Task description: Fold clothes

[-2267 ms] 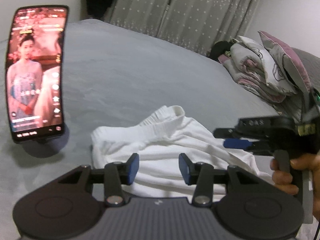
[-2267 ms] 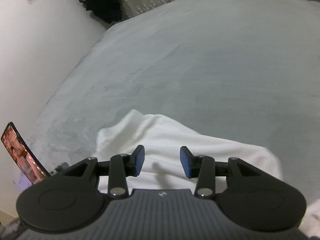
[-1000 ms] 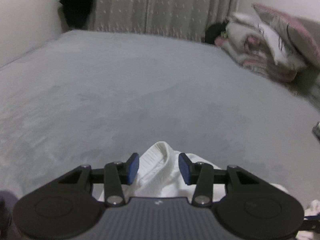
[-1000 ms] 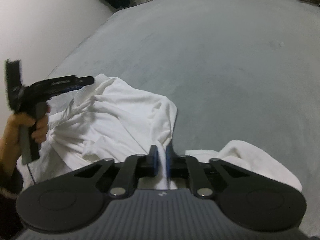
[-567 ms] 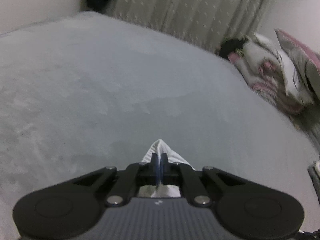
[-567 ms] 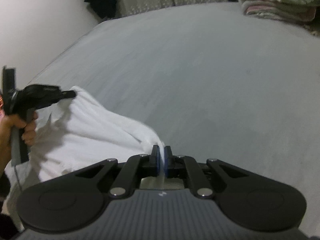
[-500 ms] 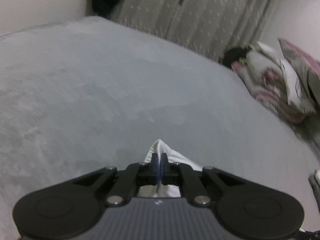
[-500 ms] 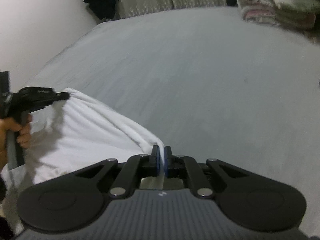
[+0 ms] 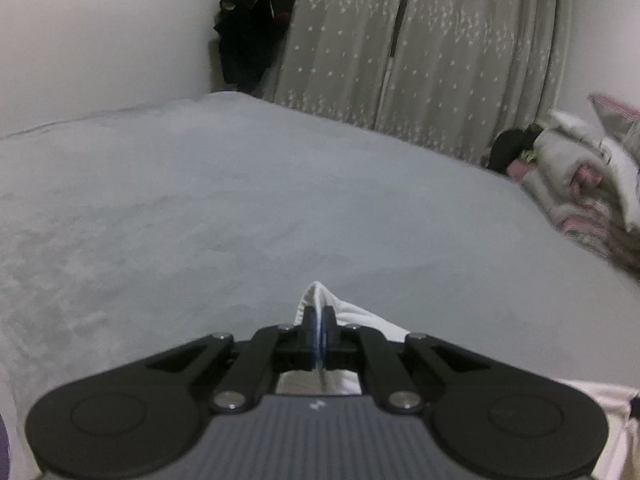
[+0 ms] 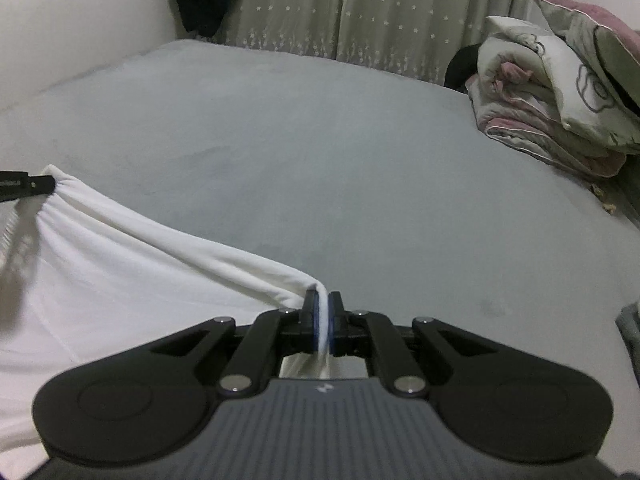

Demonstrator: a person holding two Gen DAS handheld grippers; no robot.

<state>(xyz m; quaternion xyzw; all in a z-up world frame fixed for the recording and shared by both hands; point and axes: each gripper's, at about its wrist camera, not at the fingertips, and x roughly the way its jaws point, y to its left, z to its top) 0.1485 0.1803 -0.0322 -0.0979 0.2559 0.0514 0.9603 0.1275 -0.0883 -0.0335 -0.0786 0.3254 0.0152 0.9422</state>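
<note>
A white garment (image 10: 120,264) hangs stretched above the grey bed (image 10: 320,140), held at two points along its upper edge. My right gripper (image 10: 323,320) is shut on one corner of it. At the far left of the right wrist view the left gripper's fingers (image 10: 28,186) pinch the other, ribbed end. From the left wrist, my left gripper (image 9: 319,328) is shut on a small peak of the white garment (image 9: 360,316), with the rest hidden under the gripper body.
The grey bed (image 9: 240,208) spreads wide ahead. A pile of folded quilts and pillows (image 10: 560,92) lies at the right. Star-dotted curtains (image 9: 420,48) and dark hanging clothes (image 9: 252,24) stand behind the bed.
Both grippers shut on the white garment and lifted it, drawing it taut between them. The views tilted up toward the curtains. The phone has left the view.
</note>
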